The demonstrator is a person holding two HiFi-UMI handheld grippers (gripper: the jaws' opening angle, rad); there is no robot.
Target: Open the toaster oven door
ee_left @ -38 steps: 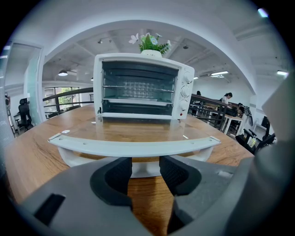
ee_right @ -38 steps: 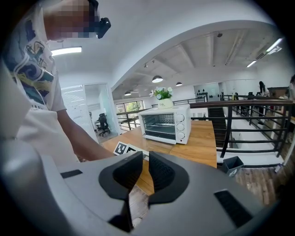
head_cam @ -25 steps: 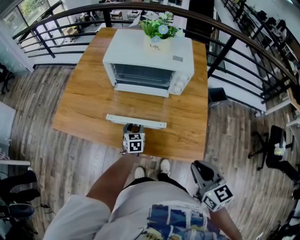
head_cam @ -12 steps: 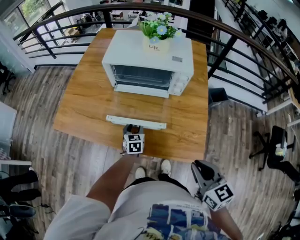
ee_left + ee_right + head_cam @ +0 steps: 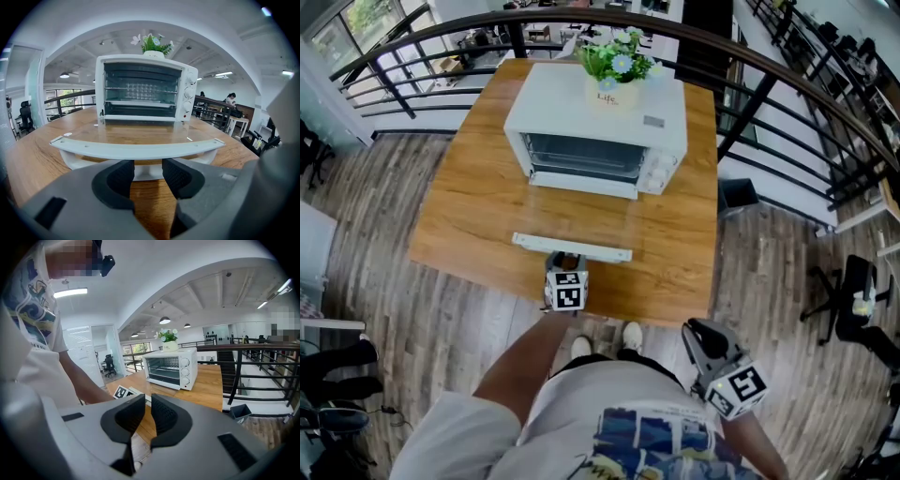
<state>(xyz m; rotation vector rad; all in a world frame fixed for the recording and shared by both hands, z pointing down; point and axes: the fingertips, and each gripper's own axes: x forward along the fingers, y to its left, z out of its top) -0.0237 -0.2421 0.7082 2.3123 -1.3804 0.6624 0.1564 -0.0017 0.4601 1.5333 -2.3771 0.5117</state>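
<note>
The toaster oven (image 5: 595, 122) sits at the far half of the wooden table (image 5: 469, 216), with a pot of flowers (image 5: 617, 80) standing on its roof. Its door (image 5: 140, 133) is already down: the glass pane lies out flat toward you, level above the tabletop, and the racks inside show plainly. The white handle (image 5: 572, 246) runs across the near edge of that pane, close to the table's front edge.

Your left gripper (image 5: 566, 261) is right at the middle of that handle. In the left gripper view its jaws are spread apart. The handle's curved bar crosses just above and ahead of the tips, and the white lower part of the handle shows in the gap between them. The pads do not pinch it, and bare wood shows between them lower down.

Your right gripper (image 5: 701, 334) hangs low by your right side, off the table and above the plank floor (image 5: 769, 281), well apart from the oven. Its jaws are pressed nearly together with only a thin slit left, and nothing sits between them. A dark railing (image 5: 750, 103) curves round the far side of the table.
</note>
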